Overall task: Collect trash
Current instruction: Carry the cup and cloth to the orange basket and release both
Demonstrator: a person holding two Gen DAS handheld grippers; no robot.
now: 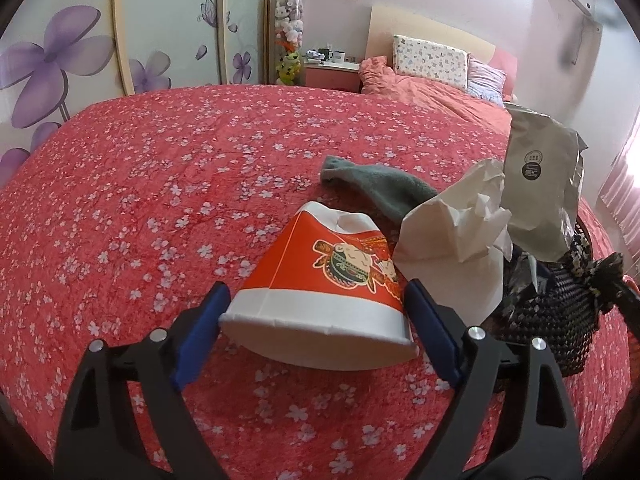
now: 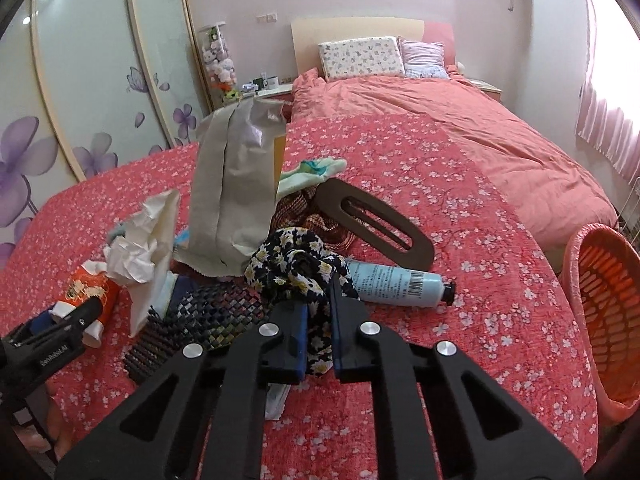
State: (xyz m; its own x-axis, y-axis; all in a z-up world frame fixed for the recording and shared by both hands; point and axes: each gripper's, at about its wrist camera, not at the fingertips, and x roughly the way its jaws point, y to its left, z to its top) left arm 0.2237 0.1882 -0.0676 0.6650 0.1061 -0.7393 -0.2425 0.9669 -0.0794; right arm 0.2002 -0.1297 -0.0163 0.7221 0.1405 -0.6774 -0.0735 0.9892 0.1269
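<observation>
An orange and white paper cup [image 1: 320,264] lies on its side on the red flowered bedspread [image 1: 160,160], rim toward me. My left gripper [image 1: 316,286] straddles the rim, and its blue pads [image 1: 204,328] rest against both sides. To the right stands a black woven bag [image 1: 552,320] holding crumpled white paper [image 1: 460,232] and a grey foil pouch [image 1: 536,184]. In the right wrist view my right gripper [image 2: 319,304] is shut on the black flowered cloth [image 2: 296,264] tied to that bag [image 2: 224,312]. The cup [image 2: 90,292] and left gripper [image 2: 60,320] show at far left.
A light blue tube [image 2: 400,280] and a brown oval wooden handle [image 2: 376,224] lie beside the bag. A grey-green sock [image 1: 372,188] lies behind the cup. An orange mesh basket [image 2: 600,300] stands off the bed's right edge. Pillows lie at the headboard.
</observation>
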